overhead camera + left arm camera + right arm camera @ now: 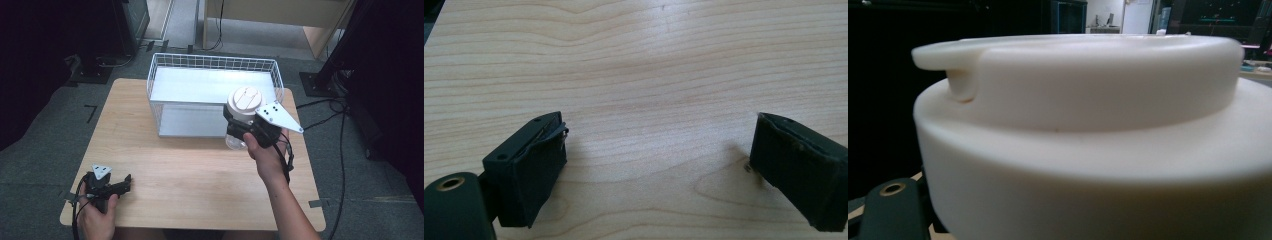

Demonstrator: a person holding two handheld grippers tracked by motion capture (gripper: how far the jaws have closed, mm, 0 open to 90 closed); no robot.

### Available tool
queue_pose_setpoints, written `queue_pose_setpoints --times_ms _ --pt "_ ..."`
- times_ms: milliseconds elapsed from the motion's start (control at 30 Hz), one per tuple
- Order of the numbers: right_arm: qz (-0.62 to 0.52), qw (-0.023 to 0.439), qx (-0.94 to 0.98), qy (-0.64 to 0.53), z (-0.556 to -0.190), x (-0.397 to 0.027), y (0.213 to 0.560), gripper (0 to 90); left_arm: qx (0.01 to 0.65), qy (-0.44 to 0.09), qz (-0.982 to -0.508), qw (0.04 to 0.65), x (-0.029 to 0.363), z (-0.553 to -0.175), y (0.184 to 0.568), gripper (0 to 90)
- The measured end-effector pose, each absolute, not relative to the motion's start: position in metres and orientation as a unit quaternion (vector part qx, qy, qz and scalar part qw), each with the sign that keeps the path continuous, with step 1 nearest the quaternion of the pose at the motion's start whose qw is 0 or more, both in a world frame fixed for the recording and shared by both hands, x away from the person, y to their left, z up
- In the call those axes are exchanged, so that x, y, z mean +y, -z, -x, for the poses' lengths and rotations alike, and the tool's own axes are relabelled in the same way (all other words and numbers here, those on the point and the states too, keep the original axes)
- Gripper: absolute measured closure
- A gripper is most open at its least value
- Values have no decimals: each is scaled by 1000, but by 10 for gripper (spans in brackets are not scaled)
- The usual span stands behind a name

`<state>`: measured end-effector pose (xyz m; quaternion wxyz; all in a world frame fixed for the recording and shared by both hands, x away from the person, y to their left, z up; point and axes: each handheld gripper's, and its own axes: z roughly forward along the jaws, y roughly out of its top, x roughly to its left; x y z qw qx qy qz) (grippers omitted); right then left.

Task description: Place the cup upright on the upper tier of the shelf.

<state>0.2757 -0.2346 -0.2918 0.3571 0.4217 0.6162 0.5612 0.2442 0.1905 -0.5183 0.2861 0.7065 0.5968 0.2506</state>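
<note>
Two grippers are at work. At 3 o'clock on the table [175,170], the right gripper [239,131] is clenched around a clear jar [235,142] with a white lid [244,104], held up in front of the wire basket [165,75]. Its jaws hide most of the jar. At 7 o'clock, the left gripper [659,165] rests with jaws spread wide, holding nothing.
</note>
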Motion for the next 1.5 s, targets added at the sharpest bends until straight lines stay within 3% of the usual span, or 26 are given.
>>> queue_pose_setpoints --times_ms 633,1500 --pt "-417 394 593 -565 -325 -219 255 148 597 -250 -707 286 191 -244 518 84" --pt "-452 416 579 -536 -421 -187 255 148 597 -250 -707 286 191 -244 518 84"
